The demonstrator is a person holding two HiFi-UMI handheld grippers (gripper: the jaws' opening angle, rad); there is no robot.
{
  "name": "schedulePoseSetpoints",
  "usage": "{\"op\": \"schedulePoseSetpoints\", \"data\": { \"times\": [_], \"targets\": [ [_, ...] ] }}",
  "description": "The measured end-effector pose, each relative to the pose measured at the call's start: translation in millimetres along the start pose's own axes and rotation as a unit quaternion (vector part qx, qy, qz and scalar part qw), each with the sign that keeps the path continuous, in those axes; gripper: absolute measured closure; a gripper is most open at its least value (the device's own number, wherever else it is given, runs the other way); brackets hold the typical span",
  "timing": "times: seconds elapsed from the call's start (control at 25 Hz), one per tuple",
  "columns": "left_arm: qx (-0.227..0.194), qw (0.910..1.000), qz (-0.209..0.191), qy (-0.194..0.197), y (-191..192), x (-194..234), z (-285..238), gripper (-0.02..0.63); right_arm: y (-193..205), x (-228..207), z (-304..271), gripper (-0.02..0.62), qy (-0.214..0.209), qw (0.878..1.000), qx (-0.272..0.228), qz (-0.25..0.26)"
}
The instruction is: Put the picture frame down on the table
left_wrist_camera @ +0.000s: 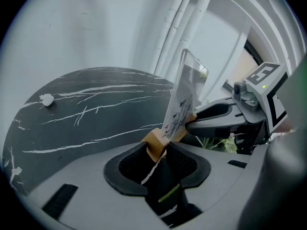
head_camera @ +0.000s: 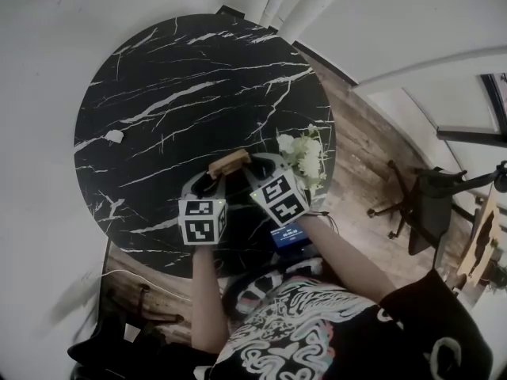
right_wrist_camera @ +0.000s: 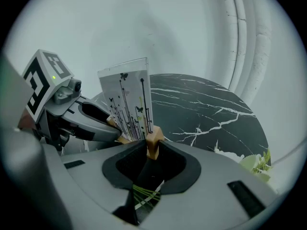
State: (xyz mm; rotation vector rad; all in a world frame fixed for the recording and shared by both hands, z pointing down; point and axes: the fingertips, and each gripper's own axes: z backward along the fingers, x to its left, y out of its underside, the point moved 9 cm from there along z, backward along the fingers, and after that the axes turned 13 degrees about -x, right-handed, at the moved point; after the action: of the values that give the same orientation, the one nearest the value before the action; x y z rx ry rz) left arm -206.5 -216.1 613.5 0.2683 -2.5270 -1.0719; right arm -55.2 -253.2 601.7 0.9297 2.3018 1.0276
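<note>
The picture frame (head_camera: 230,163) is a clear upright panel (left_wrist_camera: 184,95) printed with flowers and butterflies, standing in a light wooden base (left_wrist_camera: 154,145). It is held over the front right part of the round black marble table (head_camera: 158,77). My left gripper (left_wrist_camera: 158,150) is shut on one end of the wooden base. At the other end (right_wrist_camera: 152,145), my right gripper (right_wrist_camera: 151,151) is shut on the same base. The panel (right_wrist_camera: 128,99) stands nearly upright between them. Whether the base touches the table is hidden by the grippers.
White-green flowers (head_camera: 305,155) lie at the table's right edge, close to the right gripper. A small white scrap (head_camera: 115,136) sits at the table's left. A blue-screened device (head_camera: 287,234) is by the person's front. A black chair (head_camera: 428,204) stands on the wooden floor to the right.
</note>
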Motion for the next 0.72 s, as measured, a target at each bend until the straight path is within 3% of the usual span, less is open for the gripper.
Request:
{"op": "schedulePoseSetpoints", "data": {
  "times": [0.44, 0.72],
  "targets": [
    [-0.013, 0.9997, -0.003, -0.018, -0.3, -3.2, 9.5, 0.418, -1.1, 1.4, 12.7, 0.520, 0.005, 1.000, -0.006, -0.012],
    [-0.039, 0.9989, -0.011, -0.025, -6.3, -8.7, 26.8, 0.416, -4.2, 6.6, 32.3, 0.522, 0.020, 1.000, -0.023, -0.004]
  ]
}}
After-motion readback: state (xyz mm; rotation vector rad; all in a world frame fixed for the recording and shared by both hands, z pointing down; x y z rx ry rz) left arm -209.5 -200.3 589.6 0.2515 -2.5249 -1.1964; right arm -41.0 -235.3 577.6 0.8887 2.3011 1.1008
